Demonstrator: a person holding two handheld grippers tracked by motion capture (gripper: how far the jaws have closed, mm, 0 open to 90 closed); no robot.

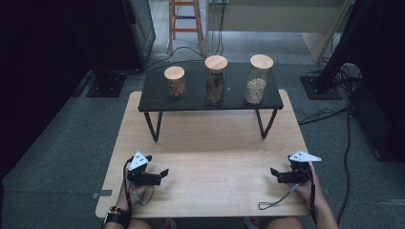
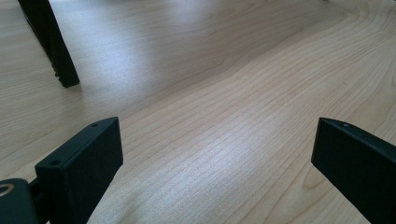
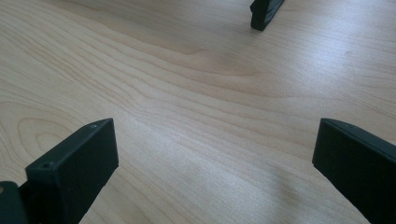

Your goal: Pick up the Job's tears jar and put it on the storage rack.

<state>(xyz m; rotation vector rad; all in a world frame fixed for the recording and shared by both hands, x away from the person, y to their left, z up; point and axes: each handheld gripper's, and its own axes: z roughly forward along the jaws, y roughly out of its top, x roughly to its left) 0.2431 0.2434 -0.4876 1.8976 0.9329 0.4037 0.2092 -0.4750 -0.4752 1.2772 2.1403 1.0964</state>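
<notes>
1. high view: left tool (image 1: 164,172) and right tool (image 1: 273,171) rest low on the wooden bench (image 1: 210,143), both released and empty.
2. three jars, the small jar (image 1: 174,81), tall jar (image 1: 215,79) and grain jar (image 1: 257,78), stand on the black shelf (image 1: 191,102), well apart from both tools, likely awaiting pickup.

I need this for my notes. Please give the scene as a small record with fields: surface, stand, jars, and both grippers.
surface: wooden table
stand: low black shelf at the far side of the table
jars: short jar, tall jar, grain jar, in a row on the shelf, all with wooden lids
left gripper: open, holds nothing, low over the table
right gripper: open, holds nothing, low over the table
</notes>
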